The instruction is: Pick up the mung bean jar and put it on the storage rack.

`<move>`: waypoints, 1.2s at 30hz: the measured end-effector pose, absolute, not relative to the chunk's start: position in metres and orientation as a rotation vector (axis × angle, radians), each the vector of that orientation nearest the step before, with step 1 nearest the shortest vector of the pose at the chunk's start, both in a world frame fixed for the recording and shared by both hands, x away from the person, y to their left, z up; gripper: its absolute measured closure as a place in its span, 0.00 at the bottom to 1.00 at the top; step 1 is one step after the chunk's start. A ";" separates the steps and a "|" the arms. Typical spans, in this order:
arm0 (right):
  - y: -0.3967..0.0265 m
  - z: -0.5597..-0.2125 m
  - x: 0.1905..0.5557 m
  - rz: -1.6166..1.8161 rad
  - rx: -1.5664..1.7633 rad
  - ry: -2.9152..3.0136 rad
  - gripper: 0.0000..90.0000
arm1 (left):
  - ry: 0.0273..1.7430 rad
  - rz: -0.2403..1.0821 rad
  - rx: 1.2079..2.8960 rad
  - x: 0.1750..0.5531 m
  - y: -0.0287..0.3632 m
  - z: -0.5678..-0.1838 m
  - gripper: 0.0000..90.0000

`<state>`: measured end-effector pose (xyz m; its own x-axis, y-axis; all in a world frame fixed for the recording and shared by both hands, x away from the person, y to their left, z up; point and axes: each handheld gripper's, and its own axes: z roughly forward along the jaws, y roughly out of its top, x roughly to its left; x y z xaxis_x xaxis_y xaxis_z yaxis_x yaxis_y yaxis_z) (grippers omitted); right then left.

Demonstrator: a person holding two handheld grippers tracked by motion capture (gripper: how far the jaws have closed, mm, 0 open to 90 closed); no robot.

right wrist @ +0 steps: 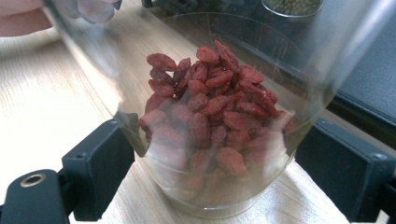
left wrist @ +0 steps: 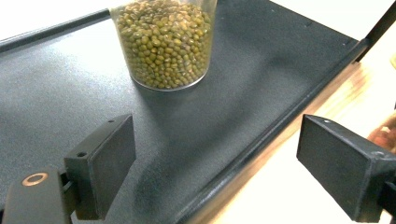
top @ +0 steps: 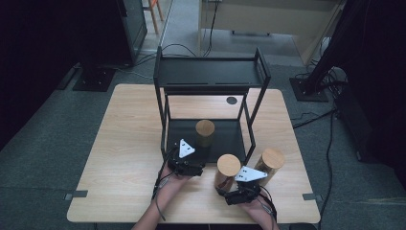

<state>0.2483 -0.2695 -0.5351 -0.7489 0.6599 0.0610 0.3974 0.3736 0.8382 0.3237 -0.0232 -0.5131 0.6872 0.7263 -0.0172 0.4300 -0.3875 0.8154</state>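
A glass jar of red dried berries (right wrist: 212,116) with a wooden lid (top: 228,164) leans a little near the table's front right. My right gripper (right wrist: 215,182) (top: 230,184) is shut on its lower part, one pad pressing each side. A jar of green beans (left wrist: 163,42) (top: 205,132), also wooden-lidded, stands on the lower shelf (left wrist: 261,70) of the black rack (top: 210,72). My left gripper (left wrist: 219,172) (top: 187,155) hovers open at that shelf's front edge, a short way back from the bean jar, with nothing between its jaws.
A third wooden-lidded jar (top: 270,163) stands just right of the berry jar, close to the rack's front right leg (top: 251,139). The rack's upper shelf (top: 210,74) overhangs the lower one. Bare wooden table (top: 129,143) lies to the left.
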 end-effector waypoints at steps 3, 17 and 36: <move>-0.270 -0.535 0.248 1.315 0.933 2.354 0.13 | 0.885 0.423 2.029 0.321 -0.023 -0.514 0.13; -0.270 -0.535 0.248 1.315 0.933 2.355 0.14 | 0.876 0.428 2.028 0.310 -0.016 -0.519 0.13; -0.270 -0.535 0.249 1.315 0.932 2.357 0.14 | 0.866 0.424 2.035 0.298 -0.009 -0.524 0.13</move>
